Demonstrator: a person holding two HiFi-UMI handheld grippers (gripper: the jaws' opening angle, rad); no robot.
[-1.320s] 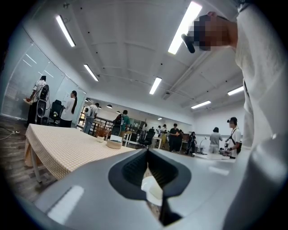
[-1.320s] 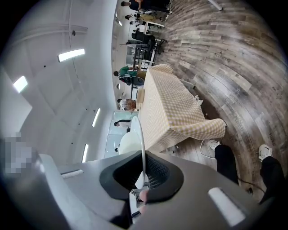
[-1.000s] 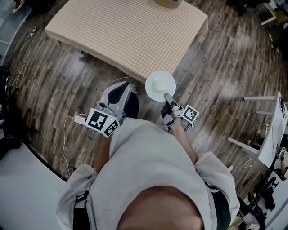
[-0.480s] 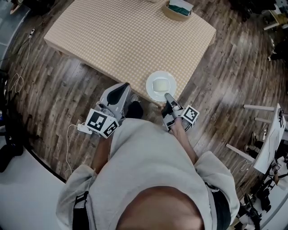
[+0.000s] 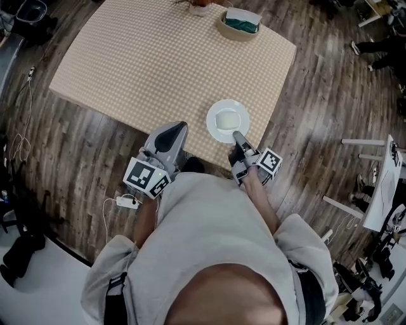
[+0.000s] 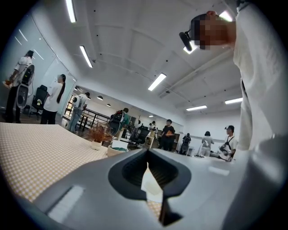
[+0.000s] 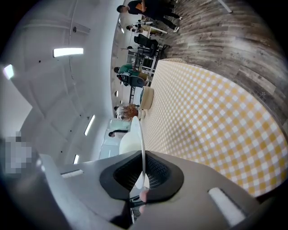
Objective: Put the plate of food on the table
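Observation:
The white plate (image 5: pixel 227 120) carries a pale block of food (image 5: pixel 226 119) and hangs over the near edge of the table (image 5: pixel 158 57), which has a checked cloth. My right gripper (image 5: pixel 238 136) is shut on the plate's near rim. In the right gripper view the plate (image 7: pixel 140 134) stands edge-on between the pads, with my right gripper (image 7: pixel 143 173) clamped on it. My left gripper (image 5: pixel 174 131) is shut and holds nothing, with its tip at the table's near edge, left of the plate. In the left gripper view my left gripper (image 6: pixel 147 155) points level across the tabletop.
A basket (image 5: pixel 240 24) with a green item and a small potted plant (image 5: pixel 200 7) stand at the table's far side. A white power strip (image 5: pixel 127 202) and cable lie on the wood floor at left. White furniture legs (image 5: pixel 368 143) stand at right. Several people stand beyond the table.
The table has come nearer in the head view. The plate, earlier over the floor just short of the table's corner, now hangs over the tabletop's near edge. Both grippers moved forward together.

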